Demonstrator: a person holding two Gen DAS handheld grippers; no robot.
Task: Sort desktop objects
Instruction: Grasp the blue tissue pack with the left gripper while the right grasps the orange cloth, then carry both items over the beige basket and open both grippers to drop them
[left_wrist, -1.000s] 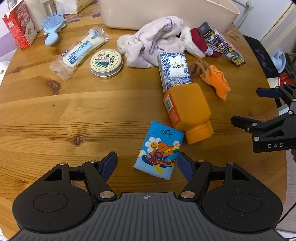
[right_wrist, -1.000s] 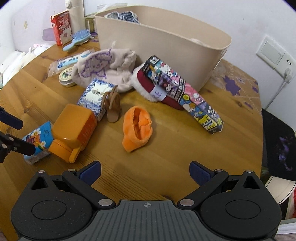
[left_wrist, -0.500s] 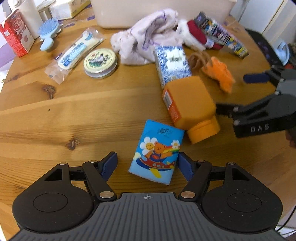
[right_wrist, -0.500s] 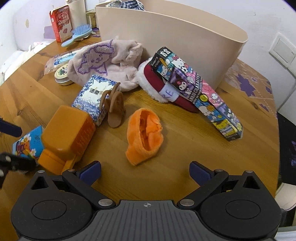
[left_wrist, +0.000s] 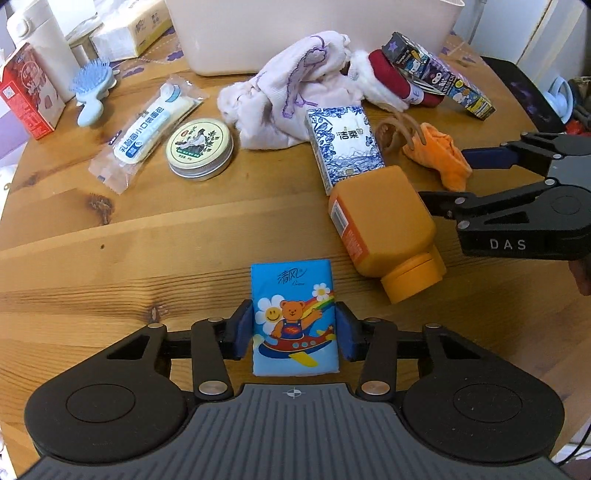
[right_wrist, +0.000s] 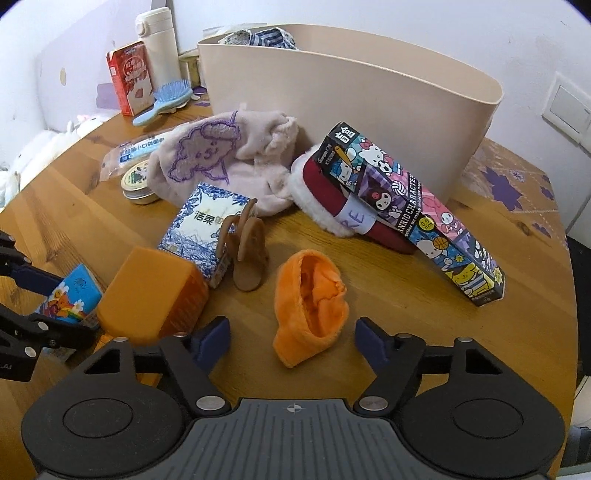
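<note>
Left wrist view: my left gripper (left_wrist: 294, 329) points down at the wooden table (left_wrist: 184, 236), and its jaws have just been closing around the blue cartoon tissue pack (left_wrist: 293, 317). Both blue pads (left_wrist: 243, 328) sit right against the pack's long sides, so I read this as a grasp on the pack, which lies flat on the near part of the table. Just to its far right lies the orange bottle (left_wrist: 384, 225) on its side, cap toward me. My right gripper (left_wrist: 448, 175) reaches in from the right, one finger beside the bottle's far end and the other by the orange plush piece (left_wrist: 439, 155).

From the right wrist view, my right gripper (right_wrist: 291, 338) has also just been closing, with the orange plush piece (right_wrist: 310, 306) lying between its pads (right_wrist: 212, 338); there is a clear gap on both sides, so it is released, not pressing on anything. Beyond the plush stand the small brown sandals (right_wrist: 247, 251), the blue-and-white tissue pack (right_wrist: 203, 229), the pale purple fleece (right_wrist: 221, 158), the red fleecy item (right_wrist: 340, 206) and the cartoon character box (right_wrist: 410, 218) leaning on it. The beige bin (right_wrist: 351, 103) stands at the far side.
</note>
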